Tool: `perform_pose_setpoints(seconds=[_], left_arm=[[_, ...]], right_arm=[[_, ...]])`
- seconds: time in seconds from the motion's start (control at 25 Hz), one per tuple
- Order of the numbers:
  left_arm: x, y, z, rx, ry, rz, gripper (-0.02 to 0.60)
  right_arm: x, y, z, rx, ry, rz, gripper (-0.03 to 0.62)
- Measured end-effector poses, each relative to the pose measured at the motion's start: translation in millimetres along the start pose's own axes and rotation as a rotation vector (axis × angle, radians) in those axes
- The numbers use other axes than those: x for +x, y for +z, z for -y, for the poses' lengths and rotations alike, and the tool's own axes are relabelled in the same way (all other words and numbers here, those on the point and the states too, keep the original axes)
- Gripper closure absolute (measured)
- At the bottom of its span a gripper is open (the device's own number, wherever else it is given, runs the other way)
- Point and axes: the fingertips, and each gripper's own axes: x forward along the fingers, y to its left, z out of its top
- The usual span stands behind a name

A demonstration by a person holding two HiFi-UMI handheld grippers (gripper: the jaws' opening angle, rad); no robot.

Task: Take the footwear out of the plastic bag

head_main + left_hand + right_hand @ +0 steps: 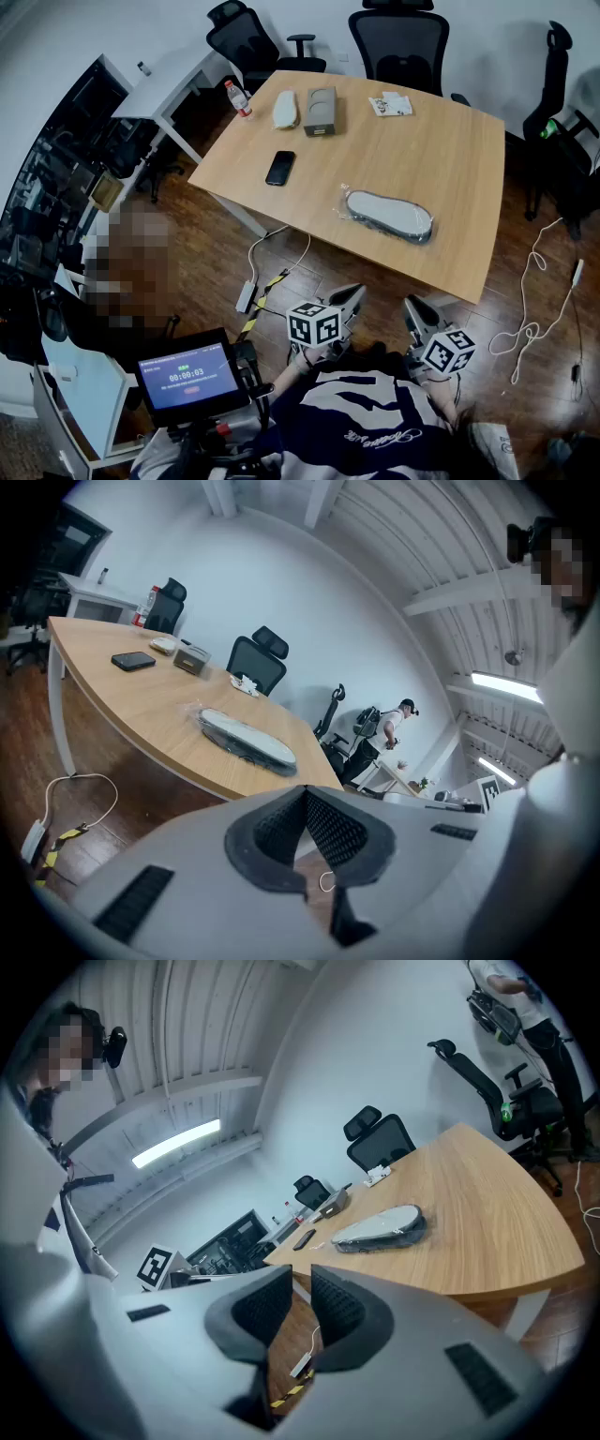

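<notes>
A grey-and-white piece of footwear in a clear plastic bag [389, 215] lies on the wooden table [450, 169], near its front edge. It also shows in the left gripper view, bagged footwear [246, 738], and in the right gripper view, bagged footwear [382, 1225]. Both grippers hang in front of the table, close to the person's body and well short of the bag. My left gripper [354, 295] [305, 794] is shut with its pads together and nothing in them. My right gripper [414, 307] [300, 1283] stands slightly open, with only floor seen through the narrow gap.
A black phone [279, 168], a grey box [321, 111], a white object [285, 110], a bottle [238, 98] and papers [390, 104] sit further back on the table. Office chairs [398, 42] ring it. Cables [534, 281] lie on the floor. A timer screen [190, 378] is at lower left.
</notes>
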Motion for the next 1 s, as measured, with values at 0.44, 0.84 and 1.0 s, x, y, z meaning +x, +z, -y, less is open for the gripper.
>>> perform_pose_setpoints(seconds=[0.44,0.84,1.0], left_arm=[[12.6,5.4,-11.4,-0.018,0.097,-0.008,0.578],[55.4,38.4,-55.5,-0.048,0.091,-0.051,0.578],[63.8,49.8,-73.0,-0.092,0.068,-0.045,0.578]], right_arm=[[8.8,7.9,31.4,0.047,0.039,-0.004,0.545],[48.6,37.0,64.5,0.073,0.004,0.012,0.528],[56.5,47.9,69.3,0.067,-0.025,0.033,0.528]])
